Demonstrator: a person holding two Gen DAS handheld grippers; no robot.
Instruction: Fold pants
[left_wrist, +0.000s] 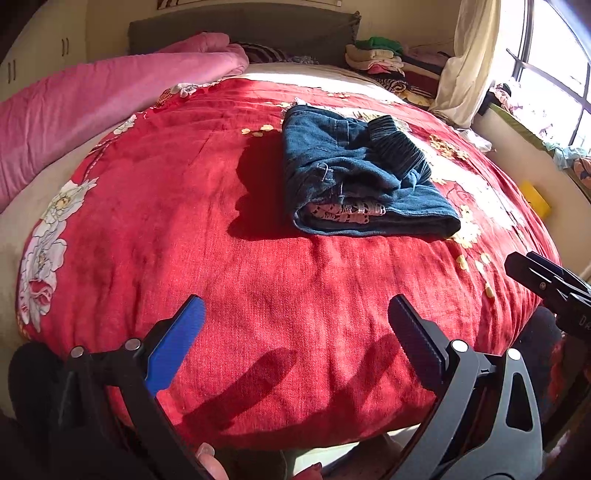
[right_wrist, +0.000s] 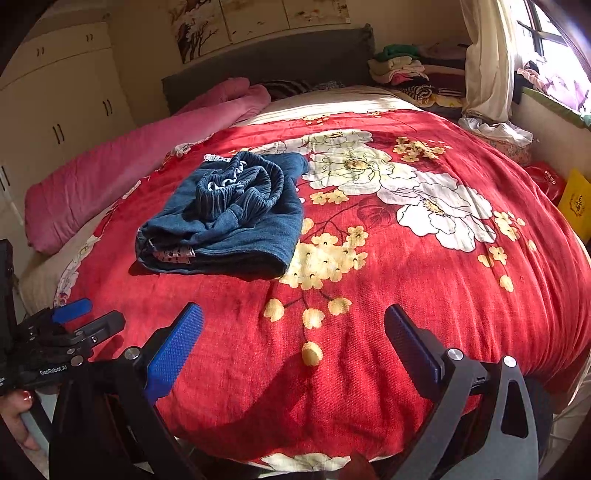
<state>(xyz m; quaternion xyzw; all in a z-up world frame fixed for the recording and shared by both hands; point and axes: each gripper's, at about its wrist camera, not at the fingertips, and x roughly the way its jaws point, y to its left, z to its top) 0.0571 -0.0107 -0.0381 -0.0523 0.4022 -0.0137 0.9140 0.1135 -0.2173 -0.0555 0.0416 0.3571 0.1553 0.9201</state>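
Lying folded into a thick, compact bundle on the red floral blanket (right_wrist: 369, 280), the blue denim pants (right_wrist: 225, 225) rest with their ribbed elastic waistband bunched on top and a strip of pink patterned lining showing at the near fold. The left gripper (left_wrist: 295, 332) hovers near the bed's front edge with its fingers spread wide and nothing between them, well apart from the pants. The right gripper (right_wrist: 293, 334) hangs beside it, its fingers equally wide and empty, while a rolled pink quilt (left_wrist: 92, 107) lies along the far left side.
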